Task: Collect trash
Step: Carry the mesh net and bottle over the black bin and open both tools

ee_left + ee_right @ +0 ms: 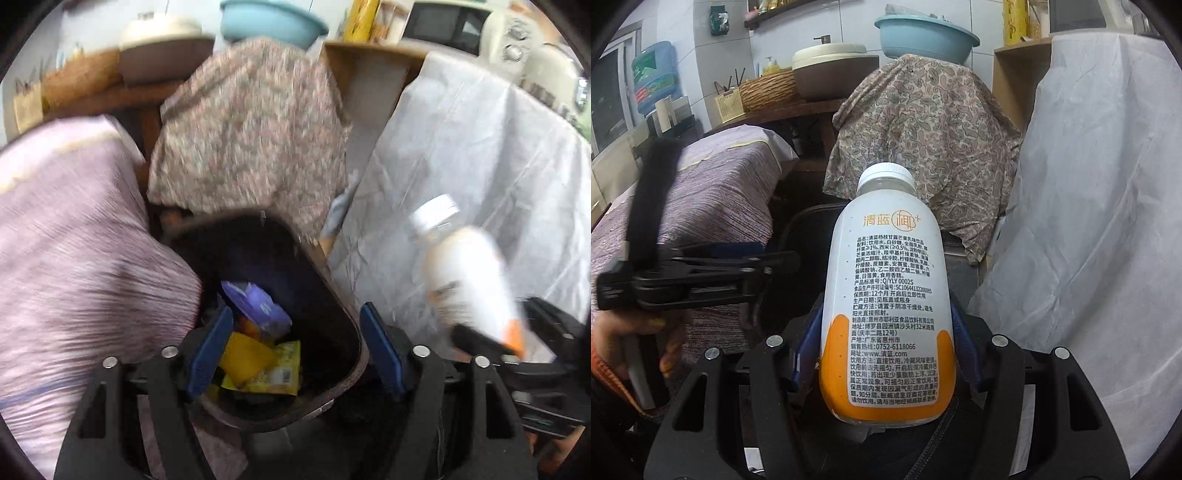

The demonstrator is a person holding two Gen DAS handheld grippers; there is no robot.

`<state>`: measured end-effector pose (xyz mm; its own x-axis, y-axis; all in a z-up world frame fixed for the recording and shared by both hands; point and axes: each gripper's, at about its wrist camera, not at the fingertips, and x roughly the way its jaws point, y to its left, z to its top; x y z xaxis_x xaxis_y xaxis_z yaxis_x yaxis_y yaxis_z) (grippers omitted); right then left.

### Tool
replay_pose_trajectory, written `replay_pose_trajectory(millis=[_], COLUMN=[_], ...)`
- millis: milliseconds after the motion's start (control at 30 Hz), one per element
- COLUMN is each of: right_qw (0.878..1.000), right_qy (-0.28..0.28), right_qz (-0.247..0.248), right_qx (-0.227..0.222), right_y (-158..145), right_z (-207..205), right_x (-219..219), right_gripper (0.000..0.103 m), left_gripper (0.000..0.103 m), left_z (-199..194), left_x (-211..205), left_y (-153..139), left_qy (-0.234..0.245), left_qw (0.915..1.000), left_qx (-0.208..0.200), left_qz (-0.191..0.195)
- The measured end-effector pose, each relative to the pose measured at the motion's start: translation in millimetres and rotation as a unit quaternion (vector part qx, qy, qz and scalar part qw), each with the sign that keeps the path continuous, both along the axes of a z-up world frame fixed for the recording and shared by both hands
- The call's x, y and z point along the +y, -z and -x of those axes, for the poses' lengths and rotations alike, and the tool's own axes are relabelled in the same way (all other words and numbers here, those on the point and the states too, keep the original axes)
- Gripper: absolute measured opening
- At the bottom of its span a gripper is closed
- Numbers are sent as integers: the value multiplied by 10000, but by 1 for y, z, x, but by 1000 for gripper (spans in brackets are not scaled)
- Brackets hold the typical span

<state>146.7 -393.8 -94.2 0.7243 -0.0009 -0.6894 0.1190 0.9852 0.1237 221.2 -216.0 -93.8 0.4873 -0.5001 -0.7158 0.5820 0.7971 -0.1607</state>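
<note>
My right gripper (886, 354) is shut on a white and orange drink bottle (886, 295) with a white cap, held cap forward. The bottle also shows blurred in the left wrist view (469, 273), to the right of the bin. My left gripper (295, 347) is open and empty, hovering over a dark trash bin (343, 306). The bin holds a purple wrapper (258, 306) and yellow wrappers (266, 362). In the right wrist view the left gripper (764, 269) is at the left and the bin (809, 229) lies behind the bottle.
A purple striped cushion (74, 258) lies left of the bin. A paisley cloth (251, 129) covers something behind it. A white sheet (480, 166) drapes furniture at the right. A blue basin (923, 37) and a pot (831, 70) stand on a wooden table behind.
</note>
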Motion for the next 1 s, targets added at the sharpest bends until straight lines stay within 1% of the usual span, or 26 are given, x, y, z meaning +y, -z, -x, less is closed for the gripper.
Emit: replay_pose_trajectory(millis=[67,167,267,400,500,633,700,733,767,800,833,1000], right_qw=[10000,9996,9987,9978,9971,9957,9952,9949,9946,9943,9945,9954], right_qy=[-83,-297,-513,-641,-704,-694,-679,-689,-692,-660,-622,-576], right_qz=[-5,4,-29,-38,-37,-54,-56,-56,-48,-3,36,-79], right_qx=[-13,-17,17,135,297,616,708,736,776,842,845,767], right_y=[3,6,12,24,38,66,79,85,90,95,97,90], right_z=[-7,-18,-35,-57,-77,-108,-119,-124,-128,-130,-131,-121], right_x=[7,24,41,57,65,70,73,74,74,76,77,73], right_gripper=[62,62,62,62,62,62,62,64,70,73,76,76], left_gripper=[84,88,90,93,93,94,94,94,94,94,94,95], left_z=[11,25,35,48,55,61,61,61,61,61,61,62], left_x=[11,30,51,76,88,98,102,104,106,107,108,106], left_y=[-19,-40,-55,-67,-73,-75,-74,-73,-73,-73,-73,-70], left_qy=[-69,-271,-514,-764,-857,-980,-1040,-1068,-1090,-1099,-1112,-1081], left_qw=[9994,9972,9949,9919,9906,9892,9887,9883,9882,9882,9881,9882], left_qx=[-317,-681,-847,-993,-1050,-1086,-1079,-1082,-1072,-1064,-1059,-1079], left_qz=[95,140,172,225,201,100,90,86,88,93,105,111])
